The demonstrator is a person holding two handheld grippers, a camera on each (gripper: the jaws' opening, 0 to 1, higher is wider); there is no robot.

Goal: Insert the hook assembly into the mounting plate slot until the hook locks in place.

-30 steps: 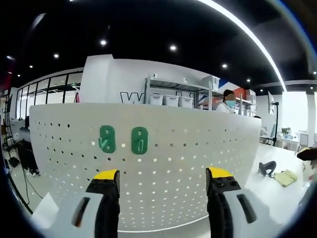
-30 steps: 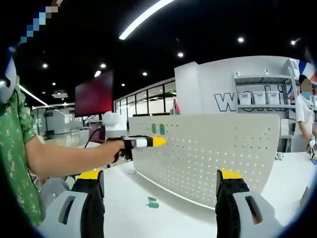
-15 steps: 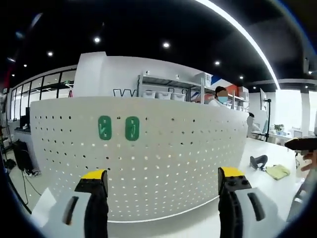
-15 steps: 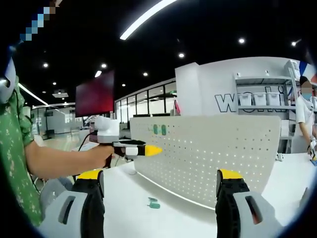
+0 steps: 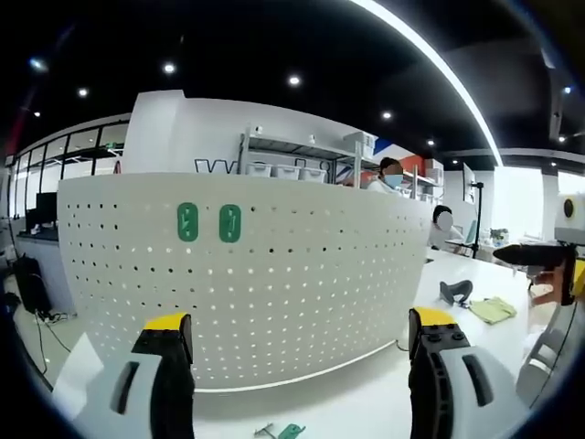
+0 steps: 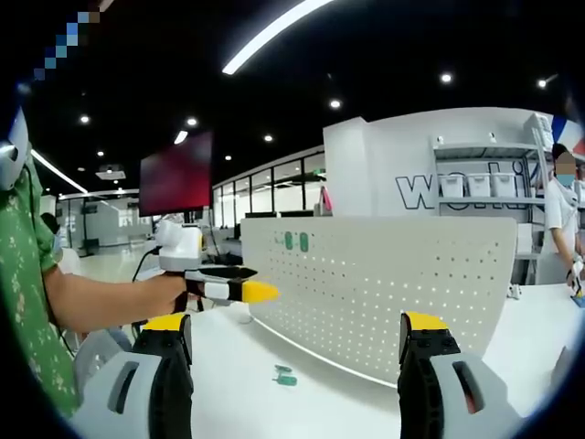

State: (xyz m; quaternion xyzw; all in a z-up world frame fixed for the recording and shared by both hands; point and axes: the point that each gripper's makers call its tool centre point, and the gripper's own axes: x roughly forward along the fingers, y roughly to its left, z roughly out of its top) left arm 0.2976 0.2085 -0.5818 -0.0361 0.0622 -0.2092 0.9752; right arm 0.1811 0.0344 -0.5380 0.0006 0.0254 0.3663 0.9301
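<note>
White perforated mounting plate (image 5: 274, 283) stands upright on the white table (image 6: 238, 384), two green hooks (image 5: 208, 222) seated near its top. A loose green hook (image 6: 284, 375) lies before it. Left gripper (image 5: 302, 338) and right gripper (image 6: 297, 343): jaws apart, empty.

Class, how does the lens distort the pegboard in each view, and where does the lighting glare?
Left gripper view: the pegboard bulges like a barrel, and the ceiling strip glares. Right gripper view: the pegboard looks flatter, and the ceiling strip is blown out.
</note>
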